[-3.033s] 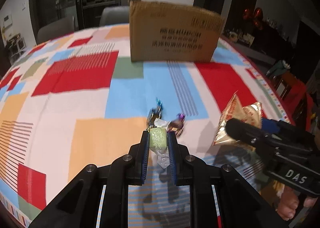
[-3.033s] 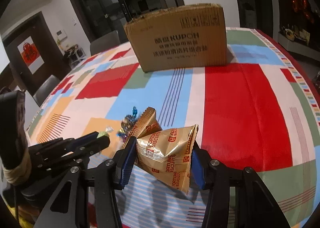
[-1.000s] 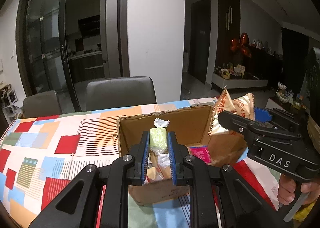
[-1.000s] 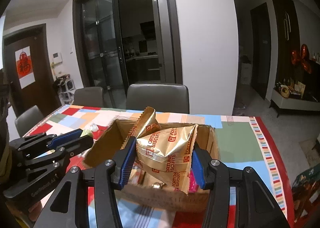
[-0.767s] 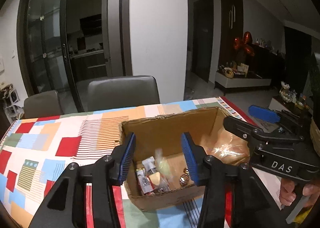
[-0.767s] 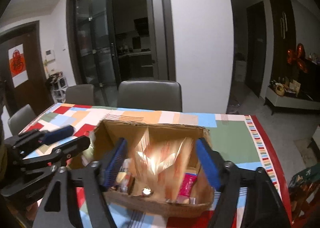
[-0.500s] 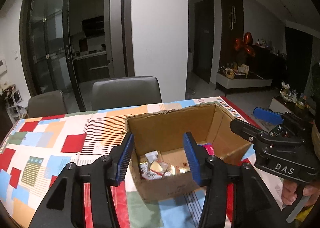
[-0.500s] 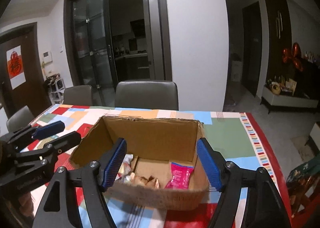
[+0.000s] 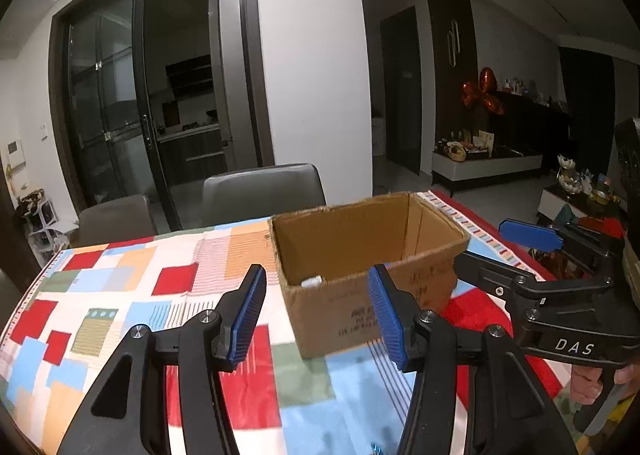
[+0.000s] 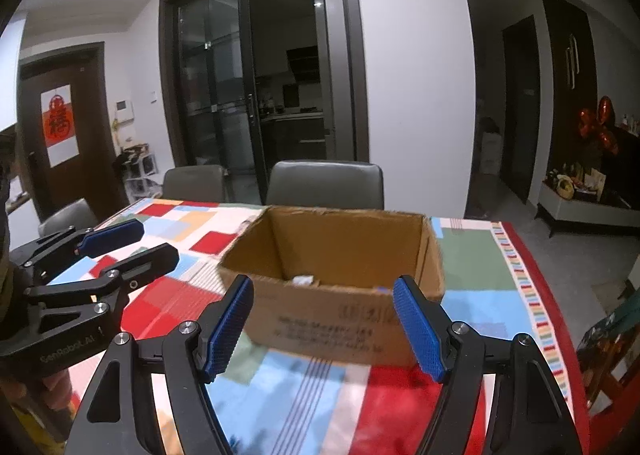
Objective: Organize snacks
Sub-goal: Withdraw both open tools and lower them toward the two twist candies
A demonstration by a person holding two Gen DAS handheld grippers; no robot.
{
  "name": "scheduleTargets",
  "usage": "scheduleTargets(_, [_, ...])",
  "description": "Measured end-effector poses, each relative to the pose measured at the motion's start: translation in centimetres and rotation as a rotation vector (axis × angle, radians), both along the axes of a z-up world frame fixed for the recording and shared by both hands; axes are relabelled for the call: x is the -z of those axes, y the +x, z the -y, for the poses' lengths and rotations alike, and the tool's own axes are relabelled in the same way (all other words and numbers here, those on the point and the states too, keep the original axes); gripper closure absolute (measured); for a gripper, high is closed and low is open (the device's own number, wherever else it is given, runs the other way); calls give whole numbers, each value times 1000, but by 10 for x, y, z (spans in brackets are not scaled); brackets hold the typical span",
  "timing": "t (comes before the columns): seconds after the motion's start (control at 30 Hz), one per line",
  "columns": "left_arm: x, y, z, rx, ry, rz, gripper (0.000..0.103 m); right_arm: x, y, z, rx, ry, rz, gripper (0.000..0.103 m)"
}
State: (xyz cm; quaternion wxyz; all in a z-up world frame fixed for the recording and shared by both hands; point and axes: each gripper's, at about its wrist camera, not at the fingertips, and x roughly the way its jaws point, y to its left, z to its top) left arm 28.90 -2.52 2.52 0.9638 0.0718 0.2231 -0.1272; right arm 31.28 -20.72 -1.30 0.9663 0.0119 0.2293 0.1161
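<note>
Both of your grippers are empty right now. Your left gripper has its blue pads spread with nothing between them, and the jaws have just been opening a bit further. Your right gripper is spread even wider, also with nothing in it; its jaws were opening a moment back too. Each one shows up in the other's camera: the right one sits off to the right in the left view, the left one off to the left in the right view, both held apart from the box.

Under them is the table with its patchwork cloth of red, blue, orange and white blocks. A tiny blue wrapper bit peeks in at the very near edge of the left view, too cut off to say what it is.

Just past your fingertips stands the box, open at the top, printed side facing you. You can only see a sliver of what's inside: a white wrapper poking above the near rim. The rest is hidden by the wall.

Beyond the table are grey chairs, then dark glass doors.
</note>
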Motion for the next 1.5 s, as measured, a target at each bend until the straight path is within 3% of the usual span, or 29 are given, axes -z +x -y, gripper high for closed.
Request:
scheduleTargets(0.43, [34, -64, -12, 13, 34, -34, 51, 36, -56, -16, -64, -12, -81, 30])
scheduleTargets(0.8, [79, -95, -20, 58, 72, -116, 51, 82, -92, -35, -148, -103, -162, 31])
scheduleTargets(0.93, [96, -99, -20, 86, 88, -157, 51, 101, -95, -39, -178, -95, -211, 31])
scheduleTargets(1.27, [136, -88, -24, 115, 85, -263, 57, 146, -78, -46, -209, -68, -346, 44])
scheduleTargets(1.5, [153, -81, -21, 153, 65, -312, 61, 161, -67, -51, -230, -44, -386, 51])
